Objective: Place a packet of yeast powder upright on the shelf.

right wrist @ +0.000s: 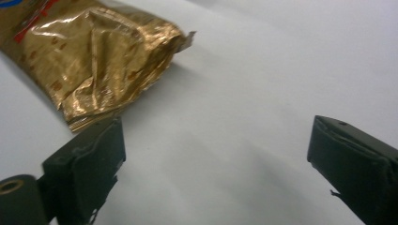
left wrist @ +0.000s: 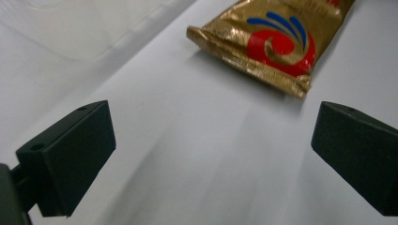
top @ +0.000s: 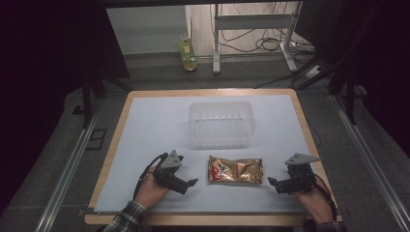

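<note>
- The gold snack packet (top: 235, 169) is lying flat on the white surface (top: 145, 135), near the front edge, between the two hands.
- The left hand-held gripper (top: 192, 182) is resting on the surface just beside the packet's left end; its jaws are standing wide apart and holding nothing.
- In the left gripper view, the packet (left wrist: 274, 42), with its red and blue swirl, is lying ahead of the jaws, not touching them.
- The right hand-held gripper (top: 271, 181) is sitting near the packet's right end, also open and empty.
- In the right gripper view, the crumpled end of the packet (right wrist: 94, 56) is lying just in front of one jaw.
- A clear plastic container (top: 221, 123) is standing behind the packet, near it but apart.
</note>
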`<state>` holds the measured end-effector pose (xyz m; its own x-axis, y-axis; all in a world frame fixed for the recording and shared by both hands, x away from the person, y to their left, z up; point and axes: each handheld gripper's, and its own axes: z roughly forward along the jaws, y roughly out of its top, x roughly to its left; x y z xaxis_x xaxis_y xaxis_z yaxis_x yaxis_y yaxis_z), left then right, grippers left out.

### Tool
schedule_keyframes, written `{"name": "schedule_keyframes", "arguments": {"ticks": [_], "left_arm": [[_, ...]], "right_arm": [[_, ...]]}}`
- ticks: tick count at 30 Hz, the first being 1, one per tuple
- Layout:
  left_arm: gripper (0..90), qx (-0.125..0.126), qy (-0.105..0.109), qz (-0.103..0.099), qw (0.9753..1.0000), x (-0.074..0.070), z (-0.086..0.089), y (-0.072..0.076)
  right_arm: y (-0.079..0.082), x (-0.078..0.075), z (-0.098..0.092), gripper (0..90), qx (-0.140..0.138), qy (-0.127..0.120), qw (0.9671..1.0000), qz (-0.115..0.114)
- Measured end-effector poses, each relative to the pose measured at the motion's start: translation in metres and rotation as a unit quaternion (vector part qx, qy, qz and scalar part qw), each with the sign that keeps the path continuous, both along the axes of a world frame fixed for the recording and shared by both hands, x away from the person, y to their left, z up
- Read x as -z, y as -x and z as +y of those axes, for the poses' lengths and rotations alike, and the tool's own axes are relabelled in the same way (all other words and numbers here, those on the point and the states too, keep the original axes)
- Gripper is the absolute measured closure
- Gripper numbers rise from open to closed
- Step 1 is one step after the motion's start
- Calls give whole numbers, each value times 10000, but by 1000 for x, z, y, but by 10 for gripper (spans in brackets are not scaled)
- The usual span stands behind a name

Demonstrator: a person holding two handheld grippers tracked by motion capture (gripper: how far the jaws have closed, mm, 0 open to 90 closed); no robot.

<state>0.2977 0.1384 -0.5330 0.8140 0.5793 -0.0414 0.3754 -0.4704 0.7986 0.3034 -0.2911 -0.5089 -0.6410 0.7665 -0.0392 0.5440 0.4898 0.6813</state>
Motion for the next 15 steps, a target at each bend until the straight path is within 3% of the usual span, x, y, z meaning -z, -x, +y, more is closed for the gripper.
{"name": "schedule_keyframes", "arguments": {"ticks": [2,3,6,15], "left_arm": [[1,-3,79,-34,10000,1,0,-1],[1,-121,-114,-136,9998,2,-1,-1],[0,-183,-264,-255,9992,4,-2,-1],[0,-281,-265,-22,9993,3,-3,-4]], "right_arm": [[0,1,0,21,-22,22,10000,18],[-1,3,-1,18,-21,65,10000,29],[-1,2,-2,18,25,39,10000,24],[-1,3,-2,18,2,27,10000,7]]}}
